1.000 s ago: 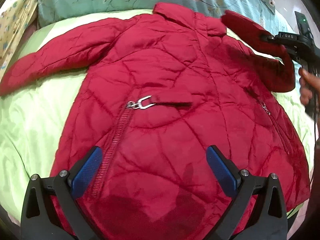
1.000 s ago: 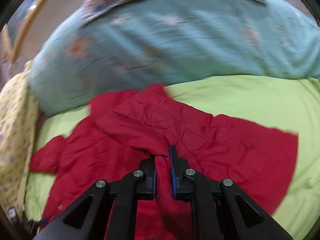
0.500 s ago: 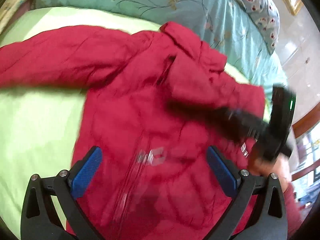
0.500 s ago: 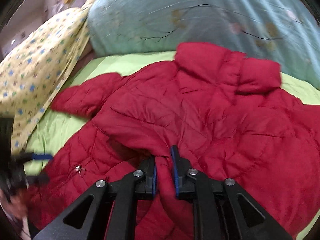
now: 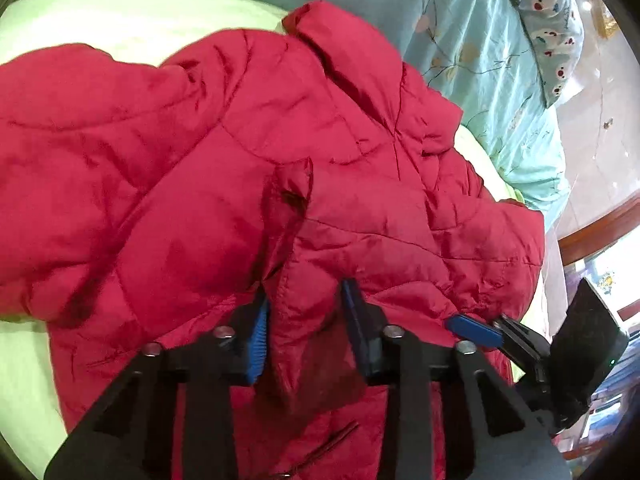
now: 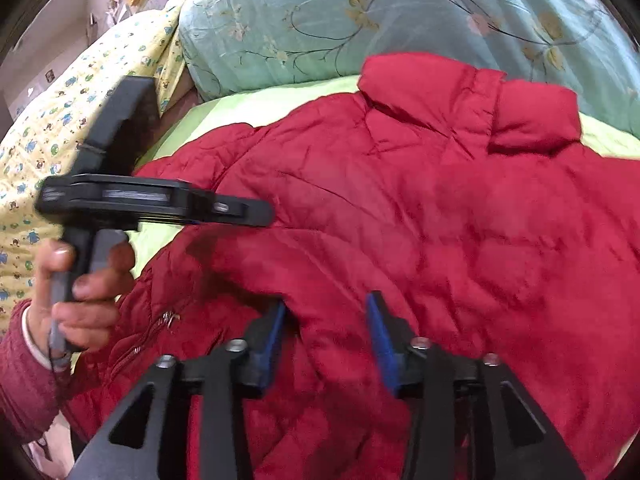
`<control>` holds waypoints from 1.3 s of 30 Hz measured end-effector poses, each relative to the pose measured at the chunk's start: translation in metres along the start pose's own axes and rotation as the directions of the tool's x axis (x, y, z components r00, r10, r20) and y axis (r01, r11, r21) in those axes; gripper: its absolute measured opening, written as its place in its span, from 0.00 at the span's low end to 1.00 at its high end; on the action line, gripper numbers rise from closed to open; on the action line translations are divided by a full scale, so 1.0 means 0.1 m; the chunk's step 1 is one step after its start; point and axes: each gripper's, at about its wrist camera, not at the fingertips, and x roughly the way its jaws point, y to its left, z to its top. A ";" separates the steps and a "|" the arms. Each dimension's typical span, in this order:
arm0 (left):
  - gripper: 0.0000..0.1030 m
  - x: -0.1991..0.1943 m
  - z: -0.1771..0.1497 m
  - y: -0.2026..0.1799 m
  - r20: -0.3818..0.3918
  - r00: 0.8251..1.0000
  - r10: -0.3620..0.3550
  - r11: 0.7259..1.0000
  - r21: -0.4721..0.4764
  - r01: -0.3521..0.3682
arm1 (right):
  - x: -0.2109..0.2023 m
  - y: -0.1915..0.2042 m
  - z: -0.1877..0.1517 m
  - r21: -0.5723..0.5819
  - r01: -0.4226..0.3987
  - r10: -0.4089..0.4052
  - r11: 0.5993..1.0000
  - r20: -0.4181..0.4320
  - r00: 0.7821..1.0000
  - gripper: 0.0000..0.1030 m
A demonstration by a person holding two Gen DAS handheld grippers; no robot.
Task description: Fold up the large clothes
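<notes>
The left gripper (image 5: 305,322), wide open above the jacket (image 5: 224,168) a second ago, is closing on the cuff of the sleeve that the right gripper (image 6: 326,334) carried across the chest, while the right one's jaws are opening and letting that fabric go: a handover, I judge, with the right sleeve's fold laid in. The jacket lies front up on the green sheet (image 6: 256,102). The teal pillow (image 6: 400,12) touches the collar, a yellow quilt (image 6: 60,120) lies just beside; the grippers crowd each other.
</notes>
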 end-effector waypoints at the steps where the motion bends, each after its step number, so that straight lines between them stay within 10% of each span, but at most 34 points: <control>1: 0.21 -0.05 -0.02 0.00 0.014 1.000 0.006 1.000 0.009 -0.006 | -0.08 -0.03 -0.04 0.015 -0.002 0.002 1.000 0.006 1.000 0.52; 12: 0.21 -0.32 -0.13 0.12 0.119 0.970 0.213 0.974 0.059 -0.221 | -0.88 -0.85 -0.08 0.252 0.179 -0.229 0.951 0.187 0.955 0.54; 18: 0.24 -0.68 -0.25 0.02 0.240 0.918 0.316 0.943 0.030 -0.332 | -0.32 -1.18 -0.03 0.237 0.302 -0.317 0.923 0.026 0.948 0.52; 24: 0.24 -0.80 -0.33 -0.31 0.260 0.958 0.122 0.977 0.140 -0.162 | -0.13 -1.28 -0.14 0.247 0.317 -0.330 0.916 0.015 0.944 0.56; 30: 0.24 0.02 -0.22 -0.18 0.137 0.945 0.297 0.937 0.149 -0.316 | -0.10 -1.22 -0.17 0.219 0.336 -0.347 0.916 0.011 0.938 0.61; 39: 0.24 0.09 -0.27 0.03 0.164 0.957 0.241 0.957 0.124 -0.262 | -0.18 -0.84 -0.11 0.196 0.409 -0.419 0.891 0.011 0.908 0.62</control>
